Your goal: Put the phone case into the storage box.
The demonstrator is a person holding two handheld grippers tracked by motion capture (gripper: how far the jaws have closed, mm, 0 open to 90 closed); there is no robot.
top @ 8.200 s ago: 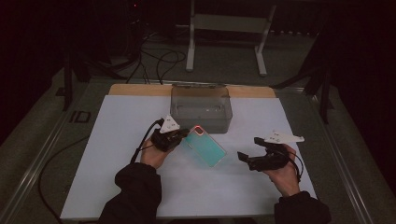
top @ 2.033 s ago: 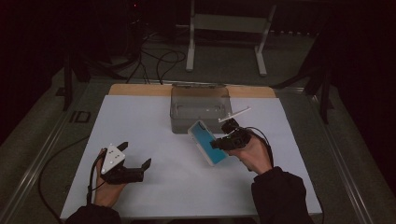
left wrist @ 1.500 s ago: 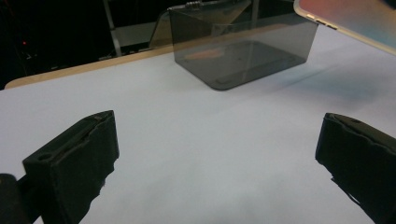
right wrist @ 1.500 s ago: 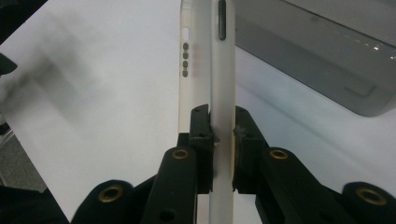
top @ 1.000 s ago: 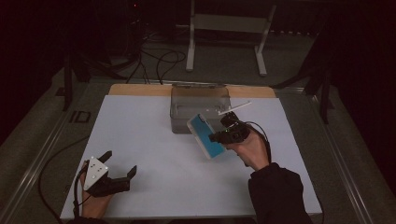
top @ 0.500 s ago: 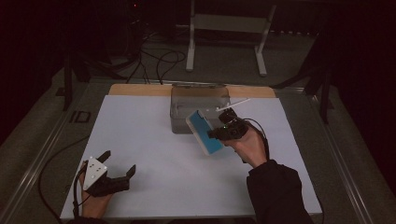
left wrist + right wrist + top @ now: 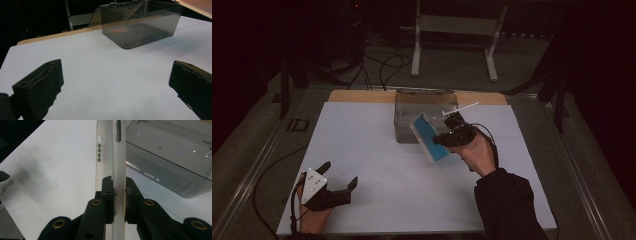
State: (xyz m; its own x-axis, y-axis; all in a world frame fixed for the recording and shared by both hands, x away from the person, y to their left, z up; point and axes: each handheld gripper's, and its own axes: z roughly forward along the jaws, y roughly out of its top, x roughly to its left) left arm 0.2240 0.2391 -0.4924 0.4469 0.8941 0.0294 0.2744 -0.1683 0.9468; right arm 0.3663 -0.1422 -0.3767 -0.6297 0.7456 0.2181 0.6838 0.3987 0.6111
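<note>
A flat teal phone case hangs tilted above the white mat, just in front of the clear smoky box. My right gripper is shut on the case's edge; in the right gripper view both pads pinch the pale rim of the case, with the box to the right behind it. My left gripper rests near the mat's front left corner with its jaws wide apart and nothing between them. In the left gripper view the box stands far off beyond the bare mat.
The white mat covers a wooden table. Dark floor with cables and a white stand lies behind the table. A cable trails off the left side.
My right gripper has carried the case a little back and left, nearer to the box, over the last second. The left gripper has stayed at the front left.
</note>
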